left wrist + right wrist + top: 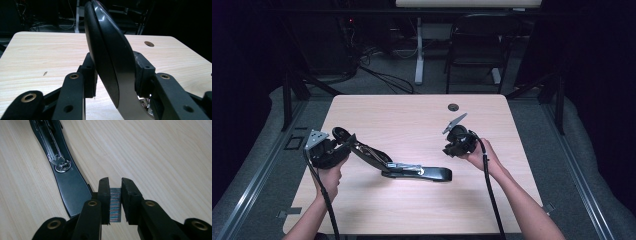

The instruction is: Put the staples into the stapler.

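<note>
The right gripper (115, 202) pinches a small strip of staples (115, 205) between its jaws, just above the open stapler (412, 170) lying on the surface (412, 120); I think the thin strip could slip or snap if the squeeze changes. Farther over, the left gripper (344, 145) clamps the stapler's lifted top (110, 57), and if that slips, the lid could drop shut on the tray.

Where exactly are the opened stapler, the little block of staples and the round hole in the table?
stapler (422, 173): high view, on its black base lying flat.
strip of staples (115, 205): right gripper view, on its striped face between the jaws.
table hole (453, 107): high view, on its dark centre.
</note>
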Tool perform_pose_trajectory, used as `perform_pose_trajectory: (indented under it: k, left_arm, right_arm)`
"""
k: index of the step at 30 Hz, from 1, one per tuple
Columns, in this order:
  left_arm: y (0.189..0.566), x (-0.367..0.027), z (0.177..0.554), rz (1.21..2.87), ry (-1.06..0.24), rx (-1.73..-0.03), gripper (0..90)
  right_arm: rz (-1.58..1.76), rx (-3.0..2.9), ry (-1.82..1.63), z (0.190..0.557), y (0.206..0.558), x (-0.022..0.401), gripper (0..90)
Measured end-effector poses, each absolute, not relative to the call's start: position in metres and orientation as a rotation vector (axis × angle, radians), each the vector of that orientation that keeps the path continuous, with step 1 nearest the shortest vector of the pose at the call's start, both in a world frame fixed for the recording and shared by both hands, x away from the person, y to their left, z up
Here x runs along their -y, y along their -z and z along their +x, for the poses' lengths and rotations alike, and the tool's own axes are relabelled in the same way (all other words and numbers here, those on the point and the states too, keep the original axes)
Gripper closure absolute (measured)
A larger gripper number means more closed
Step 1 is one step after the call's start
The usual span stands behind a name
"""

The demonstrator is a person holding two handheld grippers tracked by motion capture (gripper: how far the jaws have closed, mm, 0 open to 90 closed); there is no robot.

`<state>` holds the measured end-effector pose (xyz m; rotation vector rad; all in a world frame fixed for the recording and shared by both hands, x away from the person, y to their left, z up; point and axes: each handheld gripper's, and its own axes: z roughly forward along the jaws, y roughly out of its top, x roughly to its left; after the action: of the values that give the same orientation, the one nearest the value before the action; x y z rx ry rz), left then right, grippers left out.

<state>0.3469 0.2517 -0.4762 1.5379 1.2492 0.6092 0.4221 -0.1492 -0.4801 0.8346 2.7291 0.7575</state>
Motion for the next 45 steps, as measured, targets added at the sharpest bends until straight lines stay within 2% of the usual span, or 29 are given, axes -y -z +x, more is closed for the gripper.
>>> perform_pose_trajectory:
  k: [24, 45]
  left_arm:
    - [0.476, -0.25, 0.35, 1.537, -0.613, -1.248, 61.2]
    - [0.475, -0.249, 0.35, 1.545, -0.62, -1.249, 61.2]
  right_arm:
    - [0.651, -2.755, -0.842, 0.431, 0.456, 0.105, 78.6]
    - [0.51, -2.833, -0.915, 0.434, 0.459, 0.068, 78.5]
